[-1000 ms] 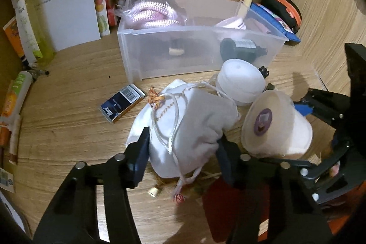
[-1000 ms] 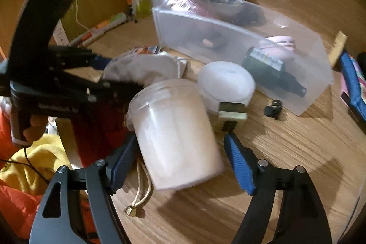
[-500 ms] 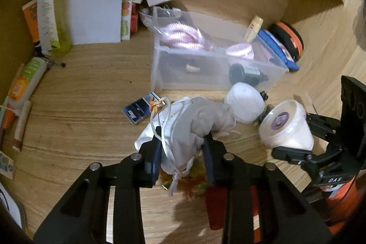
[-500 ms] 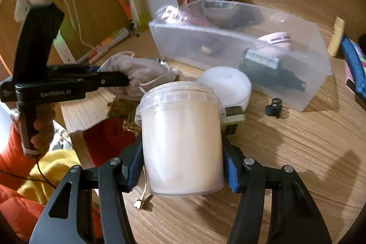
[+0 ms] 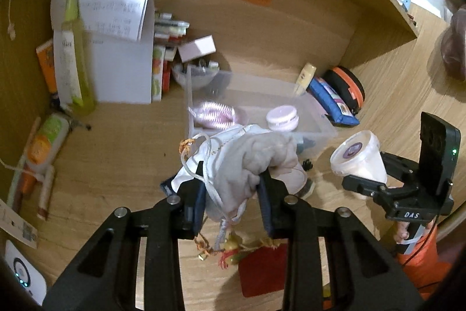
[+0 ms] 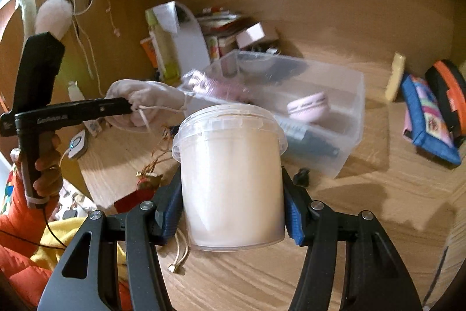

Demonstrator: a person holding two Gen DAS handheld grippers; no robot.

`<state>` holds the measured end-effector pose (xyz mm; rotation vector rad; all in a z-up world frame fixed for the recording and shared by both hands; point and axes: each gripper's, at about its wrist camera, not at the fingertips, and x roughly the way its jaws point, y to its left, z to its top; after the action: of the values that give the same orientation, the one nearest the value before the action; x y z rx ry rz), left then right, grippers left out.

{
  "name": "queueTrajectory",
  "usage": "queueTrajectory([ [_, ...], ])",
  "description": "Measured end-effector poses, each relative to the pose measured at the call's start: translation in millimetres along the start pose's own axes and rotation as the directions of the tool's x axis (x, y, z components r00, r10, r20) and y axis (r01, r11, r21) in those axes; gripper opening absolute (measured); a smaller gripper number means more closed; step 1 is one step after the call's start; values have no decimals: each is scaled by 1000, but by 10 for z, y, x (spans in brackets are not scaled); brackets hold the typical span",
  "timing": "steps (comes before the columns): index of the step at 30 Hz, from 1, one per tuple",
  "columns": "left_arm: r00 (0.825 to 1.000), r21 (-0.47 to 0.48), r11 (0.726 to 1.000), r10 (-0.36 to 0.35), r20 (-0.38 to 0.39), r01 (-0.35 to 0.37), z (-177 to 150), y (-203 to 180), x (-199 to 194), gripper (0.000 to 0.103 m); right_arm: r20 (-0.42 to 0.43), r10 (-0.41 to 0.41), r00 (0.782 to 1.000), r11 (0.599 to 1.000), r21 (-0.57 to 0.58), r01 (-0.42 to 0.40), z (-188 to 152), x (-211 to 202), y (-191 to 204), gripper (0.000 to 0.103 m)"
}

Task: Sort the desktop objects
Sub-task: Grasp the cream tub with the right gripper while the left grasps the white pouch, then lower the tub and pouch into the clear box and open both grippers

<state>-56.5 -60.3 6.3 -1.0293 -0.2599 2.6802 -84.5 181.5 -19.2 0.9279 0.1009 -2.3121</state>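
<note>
My left gripper [image 5: 231, 194] is shut on a grey and white drawstring pouch [image 5: 247, 156] and holds it up above the desk, in front of the clear plastic bin [image 5: 317, 124]. My right gripper [image 6: 233, 212] is shut on a white plastic tub with a lid [image 6: 231, 179] and holds it in the air. The tub [image 5: 359, 158] and right gripper also show at the right of the left wrist view. The pouch [image 6: 145, 104] and left gripper show at the left of the right wrist view. The bin [image 6: 343, 112] holds a pink round case [image 6: 308, 107], a pink packet and a dark bottle.
A red pouch [image 5: 263, 270] with tassels lies on the wooden desk below the left gripper. A blue pouch [image 6: 428, 118] and an orange-black case [image 6: 448, 89] lie right of the bin. Boxes, a white folder [image 5: 122, 69] and tubes stand at the back left.
Both grippers closed on their objects and lifted them: the left raised the pouch off the desk, the right raised the tub. Both views now look from higher up.
</note>
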Motion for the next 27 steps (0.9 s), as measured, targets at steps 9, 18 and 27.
queueTrajectory([
  [9, 999, 22, 999, -38, 32, 38, 254, -124, 95, 31, 29, -59, 998, 998, 41, 57, 210, 14, -304, 55],
  [18, 997, 26, 997, -79, 7, 78, 490, -159, 498, 31, 29, -100, 995, 993, 68, 97, 406, 163, -584, 55],
  [27, 996, 61, 994, -92, 3, 92, 671, -186, 839, 31, -19, -95, 995, 994, 58, 96, 571, 523, -670, 55],
])
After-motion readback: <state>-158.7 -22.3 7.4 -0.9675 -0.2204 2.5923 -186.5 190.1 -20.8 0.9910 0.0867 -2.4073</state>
